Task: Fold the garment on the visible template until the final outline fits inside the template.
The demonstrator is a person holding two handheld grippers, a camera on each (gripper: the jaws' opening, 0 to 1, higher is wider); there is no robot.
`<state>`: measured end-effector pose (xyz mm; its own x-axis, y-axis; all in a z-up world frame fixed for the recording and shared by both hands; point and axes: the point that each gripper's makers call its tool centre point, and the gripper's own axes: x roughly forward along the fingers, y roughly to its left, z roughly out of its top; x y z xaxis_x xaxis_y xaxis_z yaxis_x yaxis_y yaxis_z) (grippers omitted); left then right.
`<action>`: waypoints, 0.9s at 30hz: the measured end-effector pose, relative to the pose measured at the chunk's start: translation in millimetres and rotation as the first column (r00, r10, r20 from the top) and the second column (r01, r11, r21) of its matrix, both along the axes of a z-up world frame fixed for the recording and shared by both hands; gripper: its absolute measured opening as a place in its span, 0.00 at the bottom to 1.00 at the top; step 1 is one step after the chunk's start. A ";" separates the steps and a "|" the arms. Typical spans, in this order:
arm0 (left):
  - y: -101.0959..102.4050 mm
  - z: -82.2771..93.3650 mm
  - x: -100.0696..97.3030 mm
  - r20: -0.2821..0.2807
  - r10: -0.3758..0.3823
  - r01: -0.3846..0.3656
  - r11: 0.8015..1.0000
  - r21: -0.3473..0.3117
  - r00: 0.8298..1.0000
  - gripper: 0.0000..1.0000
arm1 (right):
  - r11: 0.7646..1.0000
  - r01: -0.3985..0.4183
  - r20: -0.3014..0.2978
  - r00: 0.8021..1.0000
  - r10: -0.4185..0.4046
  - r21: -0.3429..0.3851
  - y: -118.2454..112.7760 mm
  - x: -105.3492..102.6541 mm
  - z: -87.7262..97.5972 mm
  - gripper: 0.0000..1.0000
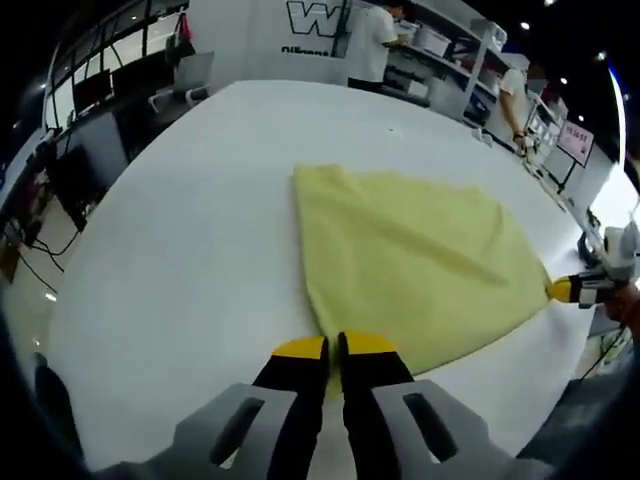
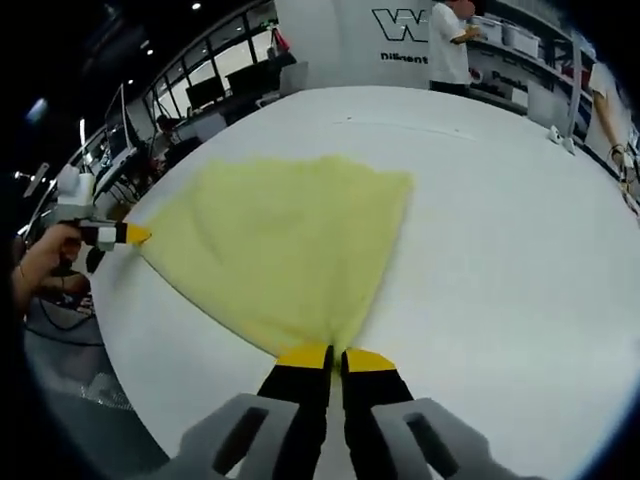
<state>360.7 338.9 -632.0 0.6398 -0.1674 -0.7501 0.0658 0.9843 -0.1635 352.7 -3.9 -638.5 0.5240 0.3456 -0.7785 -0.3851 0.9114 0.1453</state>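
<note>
White table [image 1: 180, 230] in open workshop, no template outline seen | yellow garment [image 1: 410, 250] lay flat mid-table | left gripper [image 1: 335, 350] and right gripper [image 2: 335, 358] each clamped on a near corner | step: mid-fold | next, likely: carry both corners across evenly.

We see a lab or workshop hall — a big white table [image 1: 200, 230], shelves with bins [image 1: 440, 40], monitors [image 2: 215, 90], people [image 1: 372, 40] working at benches.
</note>
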 end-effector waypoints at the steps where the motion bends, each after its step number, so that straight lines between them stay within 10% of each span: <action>1: 0.1 -0.1 -0.2 0.000 0.000 0.000 1.000 0.000 1.000 0.06 | 1.000 -0.001 0.000 1.000 0.001 0.000 0.0 -1.1 -0.3 0.00; 18: 2.5 -2.6 2.0 -0.006 0.008 -0.008 1.000 0.019 1.000 0.07 | 1.000 0.012 0.002 1.000 -0.012 0.011 -0.7 -2.1 -1.7 0.01; 23: 5.5 13.9 8.8 0.065 0.031 -0.031 1.000 -0.005 0.997 0.12 | 0.999 0.036 0.102 0.994 -0.033 -0.024 -7.8 8.7 11.4 0.24; 27: 5.6 31.8 13.4 0.111 0.013 -0.014 1.000 0.007 0.994 0.35 | 0.994 0.074 0.089 0.993 -0.081 0.081 -0.1 6.9 24.6 0.38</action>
<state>374.1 344.4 -600.2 0.7216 -0.1527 -0.6753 0.0700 0.9865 -0.1483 359.6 -4.0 -613.9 0.6199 0.3580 -0.6983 -0.3285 0.9265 0.1834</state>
